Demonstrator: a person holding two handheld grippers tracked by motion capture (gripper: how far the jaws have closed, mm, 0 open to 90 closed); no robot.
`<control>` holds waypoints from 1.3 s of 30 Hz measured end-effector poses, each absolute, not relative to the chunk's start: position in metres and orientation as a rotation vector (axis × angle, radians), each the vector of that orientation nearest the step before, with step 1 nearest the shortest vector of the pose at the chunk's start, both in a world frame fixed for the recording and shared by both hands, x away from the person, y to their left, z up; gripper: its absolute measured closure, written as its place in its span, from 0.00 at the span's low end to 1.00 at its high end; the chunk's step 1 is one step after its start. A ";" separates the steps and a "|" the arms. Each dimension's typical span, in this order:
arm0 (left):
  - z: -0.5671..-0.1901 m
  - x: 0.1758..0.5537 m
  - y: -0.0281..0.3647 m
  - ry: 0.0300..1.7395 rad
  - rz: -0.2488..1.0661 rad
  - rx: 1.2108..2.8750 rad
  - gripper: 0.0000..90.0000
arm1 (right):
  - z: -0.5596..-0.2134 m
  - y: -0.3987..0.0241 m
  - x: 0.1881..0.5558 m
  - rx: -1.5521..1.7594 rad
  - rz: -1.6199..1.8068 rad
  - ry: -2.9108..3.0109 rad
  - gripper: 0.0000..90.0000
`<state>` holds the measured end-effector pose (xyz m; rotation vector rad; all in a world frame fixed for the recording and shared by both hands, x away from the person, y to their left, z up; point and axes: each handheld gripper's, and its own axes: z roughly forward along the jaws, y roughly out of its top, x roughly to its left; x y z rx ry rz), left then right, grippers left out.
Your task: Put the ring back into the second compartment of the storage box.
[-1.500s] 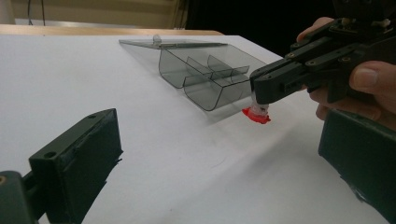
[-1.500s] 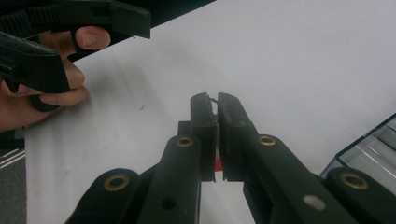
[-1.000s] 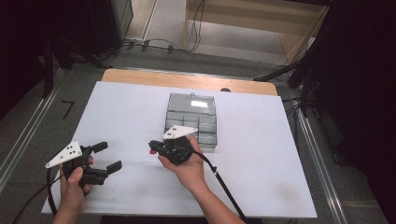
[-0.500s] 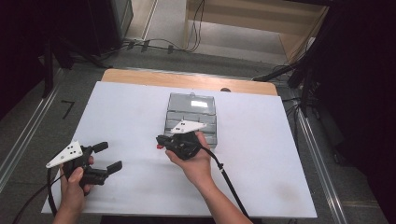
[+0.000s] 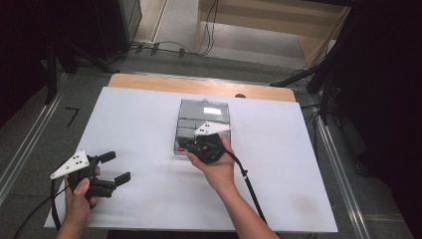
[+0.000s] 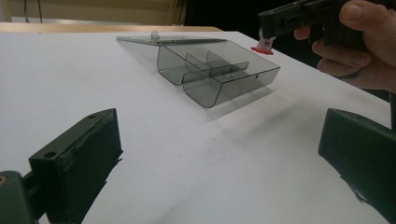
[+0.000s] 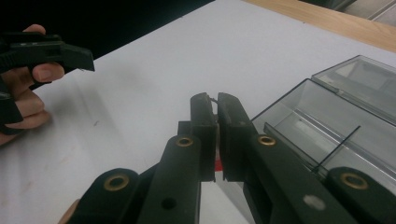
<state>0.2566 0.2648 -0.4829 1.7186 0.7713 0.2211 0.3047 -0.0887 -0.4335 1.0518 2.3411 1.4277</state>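
Right gripper (image 5: 185,144) clamped on a small red-and-white piece (image 6: 264,45); jaws nearly together. The left gripper view gives the best look at the piece: a white tab over a flat red base, poking out below the jaw tips of the right gripper (image 6: 271,23), hanging just above the near right corner of the box (image 6: 218,69) and not touching it. The right gripper view (image 7: 215,105) shows a sliver of red (image 7: 218,164) low between its closed jaws; the rest is hidden by them. From the high view the piece is only a red speck (image 5: 179,147) under the tips, over the box's near left edge (image 5: 203,119). Box is smoky clear plastic with inner dividers forming compartments, lid folded open flat behind it; it sits just ahead of and beside the right gripper, on the white table (image 5: 124,114). Which compartment lies under the piece cannot be told. Left gripper (image 5: 115,168) stands wide, nothing between its jaws, resting low near the table's near left corner, well apart from the box; in its own view (image 6: 219,154) both jaws frame bare tabletop. Against the earlier frames: the right hand (image 5: 216,167) has carried its gripper from the open table just short of the box up onto the box's near edge; grip unchanged. Left hand (image 5: 82,191) and the box have stayed put.
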 end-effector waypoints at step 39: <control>-0.484 0.256 0.264 0.769 0.219 1.723 0.00 | -0.438 -0.132 0.338 1.181 1.353 2.257 0.94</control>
